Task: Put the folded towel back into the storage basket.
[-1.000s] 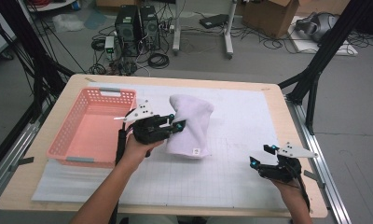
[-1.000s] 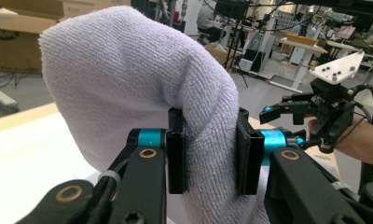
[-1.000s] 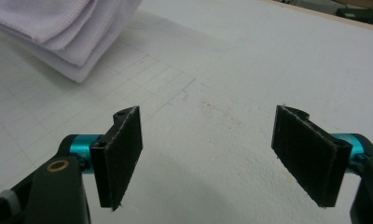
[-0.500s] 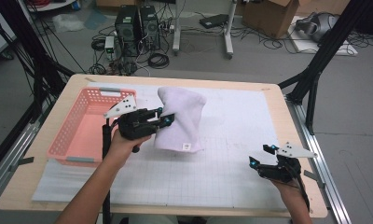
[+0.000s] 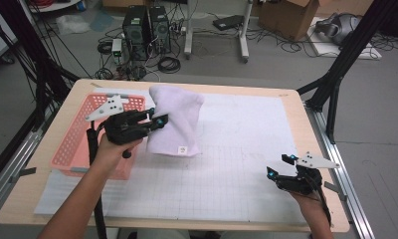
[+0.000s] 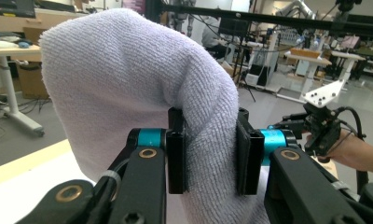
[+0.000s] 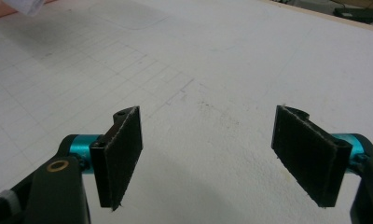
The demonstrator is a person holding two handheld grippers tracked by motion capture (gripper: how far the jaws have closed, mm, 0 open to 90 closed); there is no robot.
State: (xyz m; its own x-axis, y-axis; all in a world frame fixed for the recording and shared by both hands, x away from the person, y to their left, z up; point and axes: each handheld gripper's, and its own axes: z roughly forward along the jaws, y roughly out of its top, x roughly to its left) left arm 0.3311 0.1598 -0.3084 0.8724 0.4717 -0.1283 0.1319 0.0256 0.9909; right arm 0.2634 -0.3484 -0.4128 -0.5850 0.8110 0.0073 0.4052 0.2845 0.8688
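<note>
The left gripper point(image 6: 208, 154) has its two black pads pressed on a thick fold of the white towel point(image 6: 142, 93), one pad on each side, so the cloth is pinched firmly between them. In the left gripper view the towel rises above the jaws and drapes over them, hiding most of the table behind; its lower end is cut off by the bottom of the frame. From the high view the towel point(image 5: 177, 119) hangs from the left gripper point(image 5: 157, 120) above the white mat point(image 5: 247, 149), its upper part bunched and its lower edge, with a small label, near the mat; whether that edge touches the mat cannot be told. The left hand point(image 5: 112, 147) holds its gripper roughly level, pointing to the right, just beside the pink basket point(image 5: 75, 144), with the forearm coming up from the bottom edge.

The right gripper point(image 7: 208, 158) stands wide open with nothing between its pads, above bare mat point(image 7: 212, 70). In the high view it point(image 5: 276, 167) sits low at the near right corner of the table point(image 5: 316, 149), well apart from the towel, its wrist partly cut off by the frame.
</note>
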